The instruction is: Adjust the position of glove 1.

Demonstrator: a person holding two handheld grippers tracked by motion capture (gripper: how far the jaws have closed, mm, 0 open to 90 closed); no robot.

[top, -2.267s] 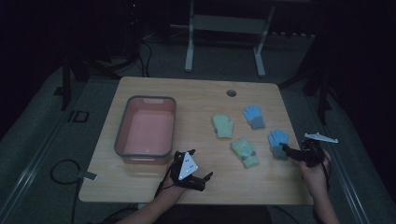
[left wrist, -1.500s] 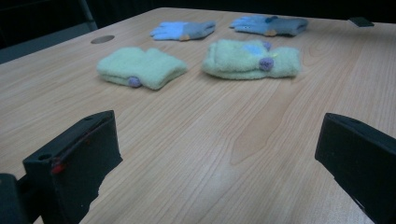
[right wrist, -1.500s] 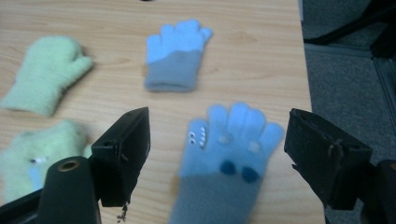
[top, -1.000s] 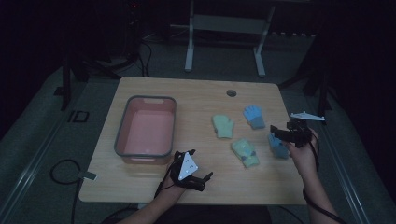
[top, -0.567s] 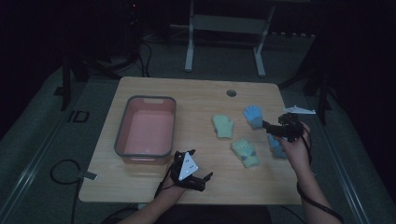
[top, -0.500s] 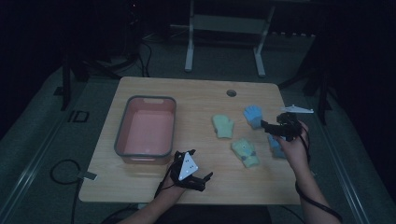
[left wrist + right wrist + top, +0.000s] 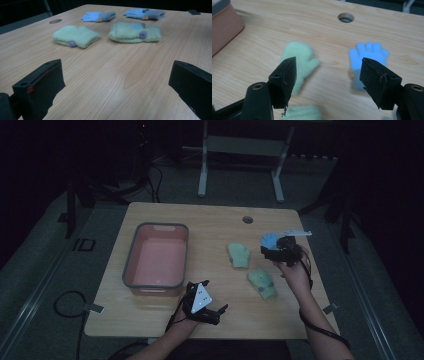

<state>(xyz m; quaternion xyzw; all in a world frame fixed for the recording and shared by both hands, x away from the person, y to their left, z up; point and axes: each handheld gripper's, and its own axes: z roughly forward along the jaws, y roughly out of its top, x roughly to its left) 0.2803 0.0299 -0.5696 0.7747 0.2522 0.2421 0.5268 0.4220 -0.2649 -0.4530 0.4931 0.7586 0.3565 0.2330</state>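
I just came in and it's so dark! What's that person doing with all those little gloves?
A person holds tongs in each hand at a wooden table. The right tongs hover open over a blue glove, gripping nothing. The left tongs rest open near the table's front edge. Two green mittens lie nearby, beside a pink tub.

Dim recording room or lab, not a home. Pale wood-grain surface (image 7: 210, 225) with a round cable hole (image 7: 247, 219) stands on grey carpeted floor (image 7: 45, 270). Loose black cables (image 7: 67, 302) lie on the floor at the left. A white metal stand (image 7: 240, 150) sits behind, dark frame legs (image 7: 72, 205) at the sides. Surroundings unlit; only the work area is visible.
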